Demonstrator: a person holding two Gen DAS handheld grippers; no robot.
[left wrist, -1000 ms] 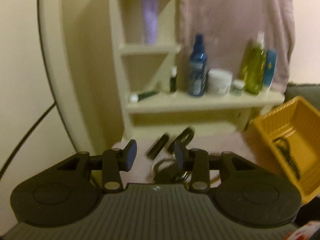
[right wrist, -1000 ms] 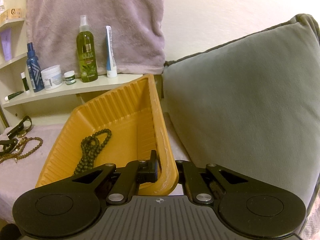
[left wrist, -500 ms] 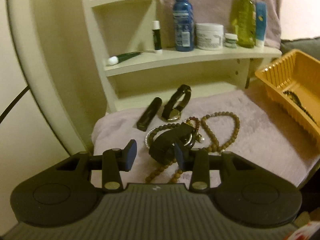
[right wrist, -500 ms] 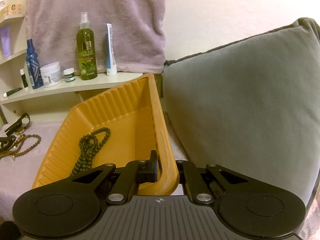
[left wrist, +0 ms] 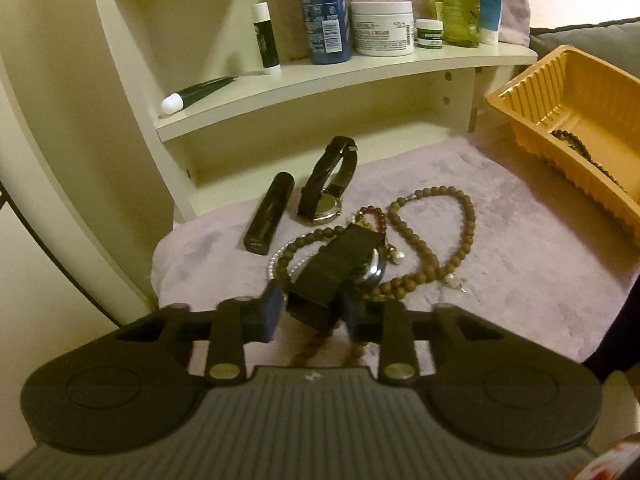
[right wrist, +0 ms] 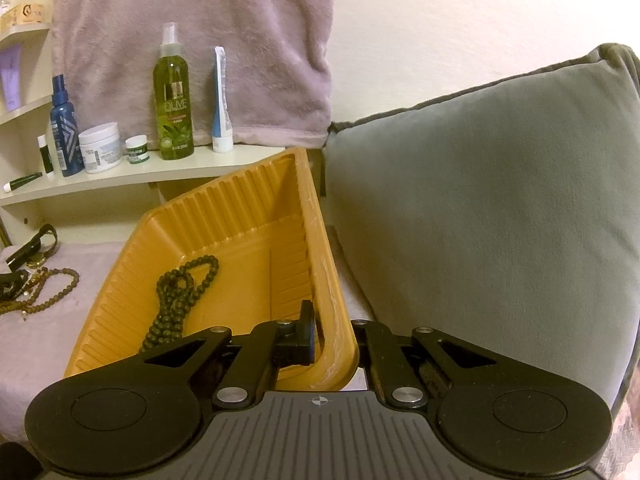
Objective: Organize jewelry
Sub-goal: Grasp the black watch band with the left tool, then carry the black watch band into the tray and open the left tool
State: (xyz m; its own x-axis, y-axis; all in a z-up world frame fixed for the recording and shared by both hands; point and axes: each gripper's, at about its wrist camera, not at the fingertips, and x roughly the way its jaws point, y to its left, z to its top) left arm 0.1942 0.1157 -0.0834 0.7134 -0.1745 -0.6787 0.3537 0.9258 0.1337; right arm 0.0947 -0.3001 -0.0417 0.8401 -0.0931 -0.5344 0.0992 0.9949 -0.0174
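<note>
Jewelry is split between two places: one dark green beaded necklace (right wrist: 180, 300) lies coiled inside the ribbed orange plastic tray (right wrist: 224, 216), while the remainder sits in a heap on the mauve plush-covered surface (left wrist: 520, 248) to the tray's left. The heap comprises a black-strapped wristwatch with a dark dial (left wrist: 340, 268), a long brown wooden bead necklace (left wrist: 432, 236), a small white pearl bracelet (left wrist: 276, 264), a red bead bracelet (left wrist: 374, 214) and, farther off, a second black-strapped watch with a gold case (left wrist: 328, 184) standing on edge beside a black cylindrical tube (left wrist: 270, 214).

The left gripper (left wrist: 310, 312) has its jaws spread on either side of the near watch's black strap; whether the pads already touch the strap cannot be told. The right gripper (right wrist: 334, 340) is pinching the tray's near right rim, one finger inside the wall and one outside, tilting the tray towards the heap.

By this evidence the task is at an early stage: a single piece is stowed, and several pieces remain outside the tray. The watch between the left jaws appears to be the next item for transfer.
</note>
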